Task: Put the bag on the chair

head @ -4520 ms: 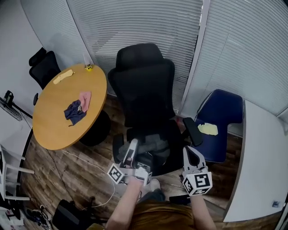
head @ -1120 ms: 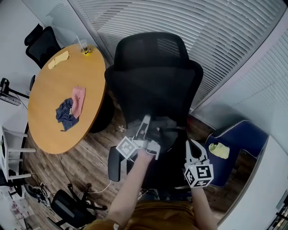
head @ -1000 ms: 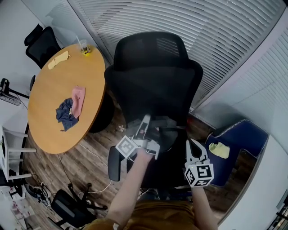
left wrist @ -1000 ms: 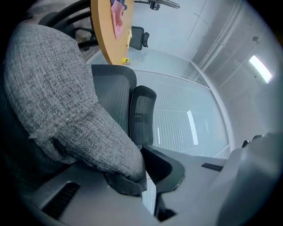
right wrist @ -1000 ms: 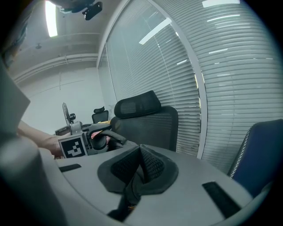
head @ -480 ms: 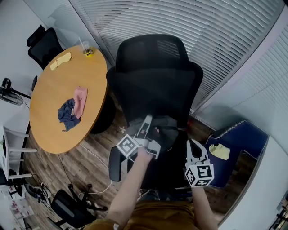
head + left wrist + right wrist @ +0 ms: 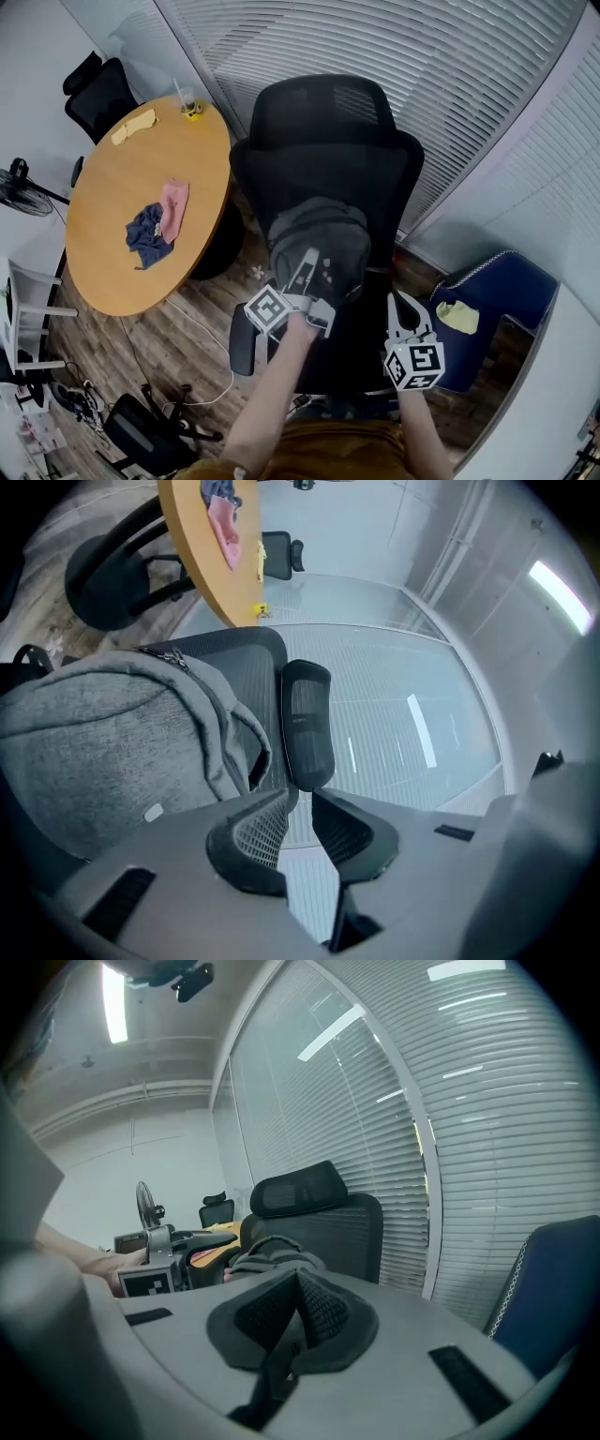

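1. The bag (image 7: 316,239) is up! Half a second ago it slumped low on the seat. Now it stands tall at mid-frame, leaning against the backrest of the chair (image 7: 323,155).
2. The left gripper (image 7: 307,256) sits at the bag's near face. Its jaws are only a narrow slit apart with nothing between them, and the grey fabric lies just beside them.
3. The right gripper (image 7: 397,300) hangs at lower right, jaws pressed together and empty, apart from the bag.
4. My read: the bag is placed. What's left is backing off without tipping it.
5. The desk (image 7: 112,253) at left plays no part.
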### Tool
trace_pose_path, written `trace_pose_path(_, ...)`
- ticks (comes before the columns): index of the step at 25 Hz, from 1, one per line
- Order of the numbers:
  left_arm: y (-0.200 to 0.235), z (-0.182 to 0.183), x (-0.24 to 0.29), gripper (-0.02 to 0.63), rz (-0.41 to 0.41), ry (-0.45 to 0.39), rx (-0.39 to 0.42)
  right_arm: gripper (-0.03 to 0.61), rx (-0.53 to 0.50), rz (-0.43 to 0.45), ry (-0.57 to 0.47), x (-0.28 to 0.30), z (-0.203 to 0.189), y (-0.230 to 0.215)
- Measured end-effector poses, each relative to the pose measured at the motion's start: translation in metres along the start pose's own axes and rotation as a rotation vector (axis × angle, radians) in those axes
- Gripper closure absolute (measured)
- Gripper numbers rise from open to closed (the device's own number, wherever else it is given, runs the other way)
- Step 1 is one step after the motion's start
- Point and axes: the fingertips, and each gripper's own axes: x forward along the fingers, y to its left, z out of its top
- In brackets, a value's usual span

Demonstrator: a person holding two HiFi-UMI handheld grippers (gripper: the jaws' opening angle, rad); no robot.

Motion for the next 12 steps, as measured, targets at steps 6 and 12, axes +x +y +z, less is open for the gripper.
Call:
trace_pose_path(6,-0.025,-0.011,-0.017,0.567,0.0,0.067,0.128,0.566,-0.021,-0.007,-0.044,-0.014,0.012,0.011)
trace_pose_path(12,-0.03,-0.001,-0.06,0.591,0.108,0.135,0.457,0.566,-0.053,-0.001,-0.09,-0.033,0.023,0.034)
